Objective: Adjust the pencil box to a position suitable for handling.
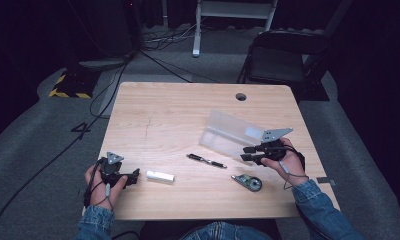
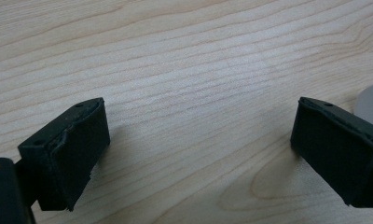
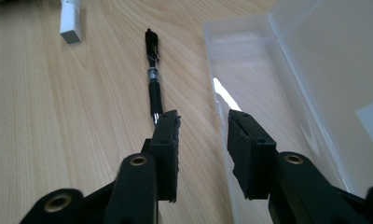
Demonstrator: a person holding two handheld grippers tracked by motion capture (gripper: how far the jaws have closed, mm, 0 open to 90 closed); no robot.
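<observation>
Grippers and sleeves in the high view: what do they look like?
Both the left gripper and the right gripper are black, two-jawed hand tools, each topped by a grey three-cornered plate, with a thin dark cable carrying a pale grey piece. In the gripper views the jaws are blocky matt black pads. The person wears blue denim sleeves.

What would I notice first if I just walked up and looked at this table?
Probably the clear plastic box standing open on the right side of the wooden table, with the right gripper open right beside it. Next, the black pen lying in the middle, the small white block near the left gripper, and the correction tape by the front edge.
</observation>
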